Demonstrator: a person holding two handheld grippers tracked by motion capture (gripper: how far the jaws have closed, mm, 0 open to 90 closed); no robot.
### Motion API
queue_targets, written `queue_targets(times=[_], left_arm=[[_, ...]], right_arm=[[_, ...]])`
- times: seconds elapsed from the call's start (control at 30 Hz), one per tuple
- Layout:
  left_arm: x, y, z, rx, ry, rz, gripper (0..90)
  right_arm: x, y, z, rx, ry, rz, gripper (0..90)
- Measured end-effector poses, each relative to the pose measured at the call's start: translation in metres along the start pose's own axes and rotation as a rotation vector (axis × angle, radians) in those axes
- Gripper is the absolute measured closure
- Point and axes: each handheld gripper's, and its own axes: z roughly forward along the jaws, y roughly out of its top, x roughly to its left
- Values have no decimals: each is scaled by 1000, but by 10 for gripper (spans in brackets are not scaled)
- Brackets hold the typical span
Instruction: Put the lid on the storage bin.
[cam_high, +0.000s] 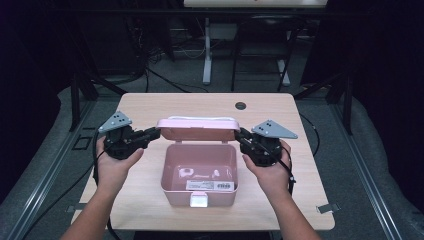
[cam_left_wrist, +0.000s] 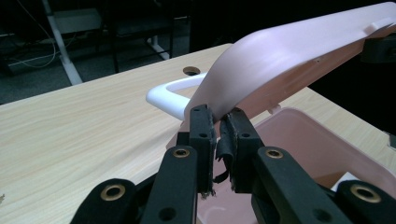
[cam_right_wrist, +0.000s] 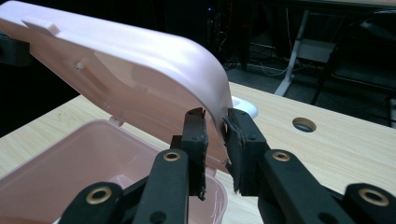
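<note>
A pink plastic box (cam_high: 198, 175) is seen from above, standing near the middle of a light wooden desk (cam_high: 150, 107), toward the person's side. Its hinged lid (cam_high: 198, 128) is raised along the far edge and held partly open. A white handle (cam_left_wrist: 170, 93) is fixed to the lid's outer face. At the box's front wall a pale latch (cam_high: 199, 200) is visible. Inside, a white label and some small pale items can be made out, though they are too blurred to be identified.

The left end of the lid is pinched by the left gripper (cam_high: 152, 133), held in the person's left hand (cam_high: 114, 165). In the left gripper view its jaws are nearly closed, with the lid's edge clamped between the pads. The right end of the lid is gripped in the same way by the right gripper (cam_high: 241, 136), held in the right hand (cam_high: 271, 172); its jaws are narrowly parted around the lid's rim. A round cable hole (cam_high: 240, 105) is set in the desk beyond the box.
</note>
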Motion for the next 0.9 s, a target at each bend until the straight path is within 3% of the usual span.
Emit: queue_targets(times=[0.9], left_arm=[[-6,-2,-12,-4,-24,12,795]], right_arm=[[9,-1,-17,-23,11,-22,759]])
